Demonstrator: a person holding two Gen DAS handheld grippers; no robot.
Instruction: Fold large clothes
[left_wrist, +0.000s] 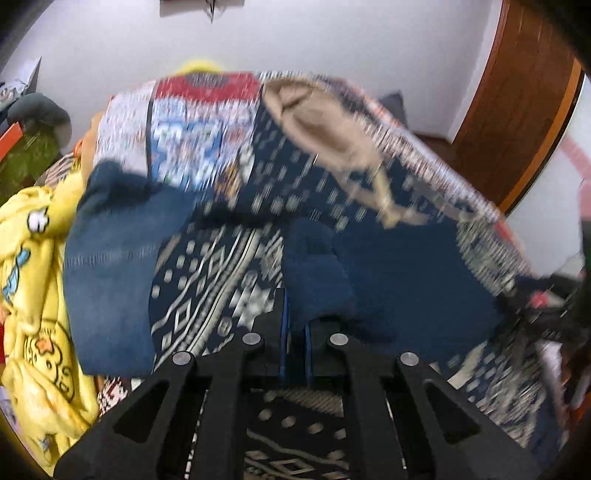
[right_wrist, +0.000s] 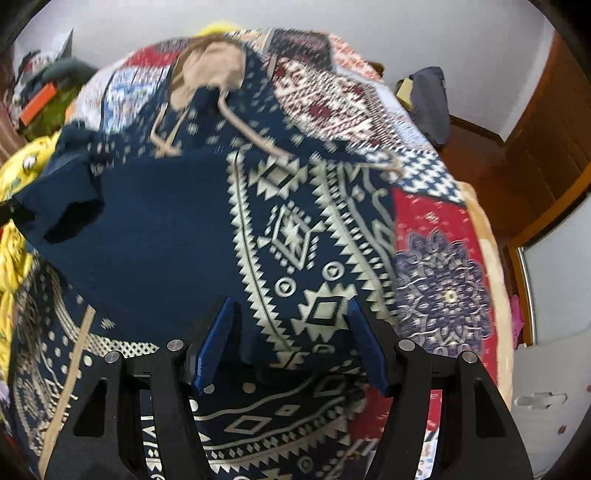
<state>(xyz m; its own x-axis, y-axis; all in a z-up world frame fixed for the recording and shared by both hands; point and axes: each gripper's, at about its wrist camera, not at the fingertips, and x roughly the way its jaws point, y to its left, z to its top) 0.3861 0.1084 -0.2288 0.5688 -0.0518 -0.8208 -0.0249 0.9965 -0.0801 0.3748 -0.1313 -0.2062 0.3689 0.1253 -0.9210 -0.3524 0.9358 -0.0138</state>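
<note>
A navy hoodie with a white geometric pattern lies on the bed, its beige-lined hood and drawstrings at the far end. In the left wrist view the hoodie shows with a plain navy fold lifted in front. My left gripper is shut on that navy fabric. My right gripper is open, its blue pads on either side of the hoodie's near edge, with cloth between the jaws. Both views are motion-blurred.
A patchwork quilt covers the bed. A yellow cartoon-print blanket is bunched at the left. A blue denim piece lies left of the hoodie. A wooden door stands at the right, a white wall behind.
</note>
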